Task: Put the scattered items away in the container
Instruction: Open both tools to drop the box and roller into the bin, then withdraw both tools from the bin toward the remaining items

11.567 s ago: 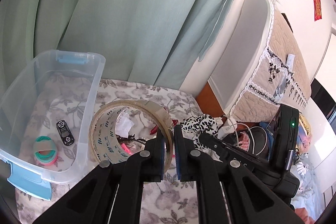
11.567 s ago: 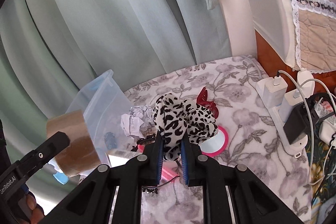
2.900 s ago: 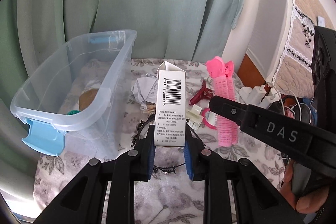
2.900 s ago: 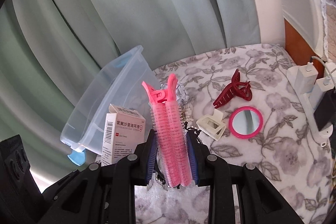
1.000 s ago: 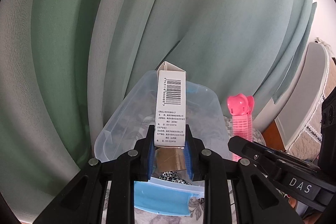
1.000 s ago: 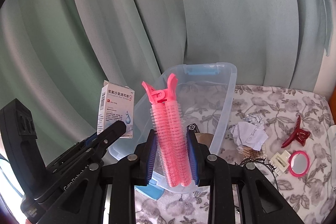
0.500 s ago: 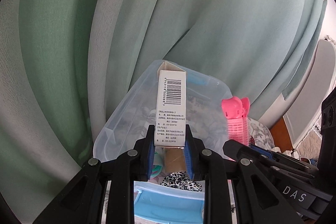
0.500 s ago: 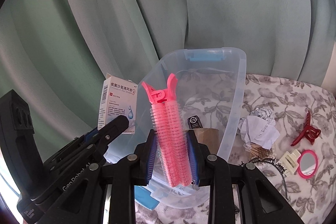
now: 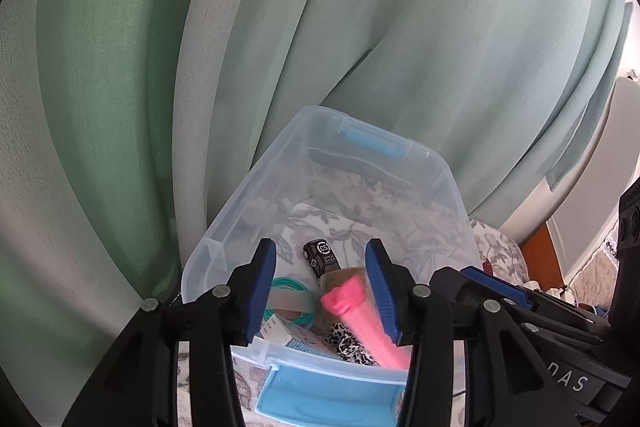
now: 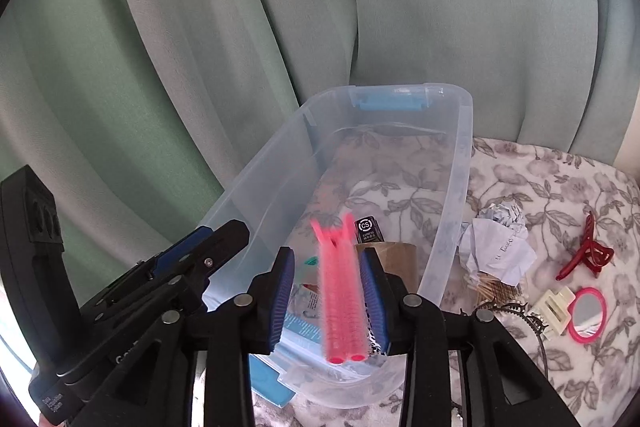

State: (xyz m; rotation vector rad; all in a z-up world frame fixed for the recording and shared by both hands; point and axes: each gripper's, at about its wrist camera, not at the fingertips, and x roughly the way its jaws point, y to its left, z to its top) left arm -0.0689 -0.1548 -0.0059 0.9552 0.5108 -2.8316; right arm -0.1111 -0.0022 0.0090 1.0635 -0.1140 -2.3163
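Currently the clear plastic container [image 10: 452, 195] sits on the floral cloth [image 10: 560, 187], holding a pink hair roller clip [image 10: 343, 291], white box [image 9: 296, 339], tape roll [image 10: 394, 255] and black tag [image 9: 322, 257]. Left gripper [image 9: 322, 291] and right gripper [image 10: 329, 301] have just been opening; their pads grip nothing. At 3 o'clock outside lie crumpled paper [image 10: 500, 239], red claw clip [image 10: 588, 253] and pink mirror [image 10: 587, 311].

pink hair clip [image 10: 343, 291]: smearing into motion blur
white box [image 9: 292, 337]: hiding mostly behind the bin's [image 9: 256, 183] near rim
tape roll [image 10: 394, 259]: peeking out, mostly getting covered
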